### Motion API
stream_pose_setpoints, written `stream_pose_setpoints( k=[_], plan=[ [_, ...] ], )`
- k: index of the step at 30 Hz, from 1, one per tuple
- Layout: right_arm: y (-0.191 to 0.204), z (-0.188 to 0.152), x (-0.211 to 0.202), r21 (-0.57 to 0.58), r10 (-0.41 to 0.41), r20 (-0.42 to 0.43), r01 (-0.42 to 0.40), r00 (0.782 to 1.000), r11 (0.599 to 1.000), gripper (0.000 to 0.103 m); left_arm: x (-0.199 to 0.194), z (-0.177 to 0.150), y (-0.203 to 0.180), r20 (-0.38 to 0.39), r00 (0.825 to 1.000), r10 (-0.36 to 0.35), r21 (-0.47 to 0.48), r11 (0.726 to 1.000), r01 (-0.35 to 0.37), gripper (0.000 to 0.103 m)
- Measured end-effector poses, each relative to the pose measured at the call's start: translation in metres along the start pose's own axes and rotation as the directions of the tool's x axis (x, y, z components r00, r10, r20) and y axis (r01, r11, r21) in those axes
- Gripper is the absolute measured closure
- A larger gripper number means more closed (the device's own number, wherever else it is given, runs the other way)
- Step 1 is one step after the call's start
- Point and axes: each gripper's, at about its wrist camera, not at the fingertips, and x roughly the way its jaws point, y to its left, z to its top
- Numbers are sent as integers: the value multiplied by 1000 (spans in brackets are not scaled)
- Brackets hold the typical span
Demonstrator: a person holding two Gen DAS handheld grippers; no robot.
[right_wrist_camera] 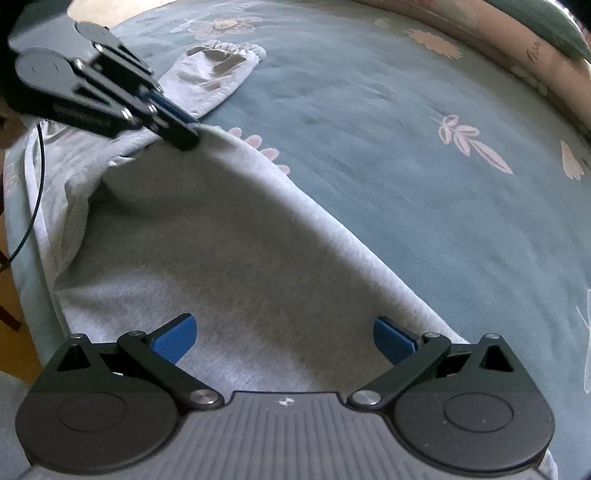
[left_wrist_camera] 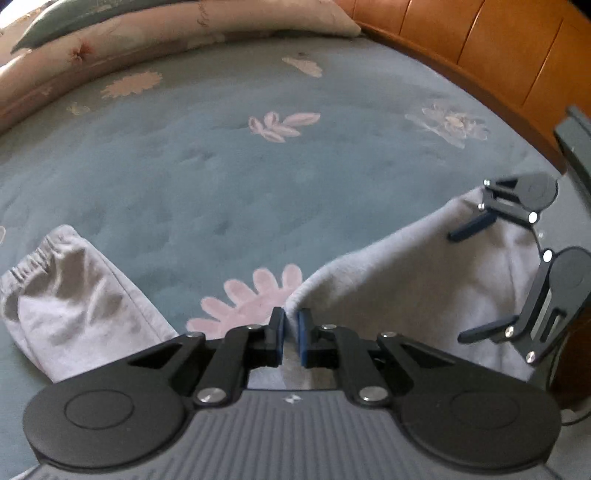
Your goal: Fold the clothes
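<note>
A light grey garment (right_wrist_camera: 221, 251) lies on the blue-green bedspread (right_wrist_camera: 406, 166). Its edge runs diagonally across the right wrist view. An elastic cuff end (left_wrist_camera: 44, 258) lies apart to the left, and the same cuff (right_wrist_camera: 221, 59) shows far up in the right wrist view. My left gripper (left_wrist_camera: 294, 332) is shut on the garment's folded edge (left_wrist_camera: 406, 280), lifting it into a peak; the left gripper (right_wrist_camera: 188, 136) also shows in the right wrist view. My right gripper (right_wrist_camera: 284, 336) hovers open over the grey cloth with nothing between its blue pads (right_wrist_camera: 177, 339). In the left wrist view the right gripper (left_wrist_camera: 456, 287) sits at the garment's right end.
The bedspread (left_wrist_camera: 221, 177) carries pink flower prints. A floral quilt with a pillow (left_wrist_camera: 166, 33) lies along the far side. A wooden board (left_wrist_camera: 498, 55) borders the bed at the right. A thin dark cable (right_wrist_camera: 37, 192) hangs at the bed's near edge.
</note>
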Motion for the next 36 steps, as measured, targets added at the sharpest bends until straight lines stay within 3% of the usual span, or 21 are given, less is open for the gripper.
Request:
stream_pose_setpoints(
  k=[5, 9, 13, 21, 24, 26, 30, 32, 34, 36],
  plan=[
    [0, 6, -9, 19, 1, 49, -2, 999, 1000, 0, -6, -15, -17, -46, 996, -73, 72, 994, 77, 97],
    [-2, 15, -14, 14, 11, 88, -13, 996, 1000, 0, 3, -35, -29, -146, 982, -121, 124, 983, 139, 97],
    [0, 22, -14, 4, 45, 107, -46, 993, 999, 0, 16, -44, -30, -186, 971, -149, 89, 982, 168, 97],
    [26, 15, -3, -181, 99, 69, -85, 993, 980, 0, 19, -46, -21, -216, 953, -213, 3, 976, 219, 94],
    [30, 18, -7, -191, 147, 77, -130, 986, 973, 0, 19, -44, -18, -219, 948, -233, 8, 971, 240, 94],
    [38, 18, -7, -242, 180, 79, -156, 981, 958, 0, 22, -42, -15, -228, 944, -239, -11, 970, 243, 93],
    [68, 7, 4, -433, 220, 63, -172, 973, 885, 0, 30, -42, -10, -248, 933, -262, -69, 965, 253, 93],
    [78, 1, 15, -475, 215, 31, -175, 976, 862, 0, 28, -39, -8, -251, 931, -264, -75, 965, 253, 92],
    [85, -5, 26, -505, 203, 4, -174, 979, 846, 0, 22, -31, -3, -224, 934, -279, -102, 960, 262, 92],
    [87, -9, 29, -518, 192, 3, -162, 981, 840, 0, 17, -18, 10, -159, 932, -326, -192, 936, 295, 89]
  ],
)
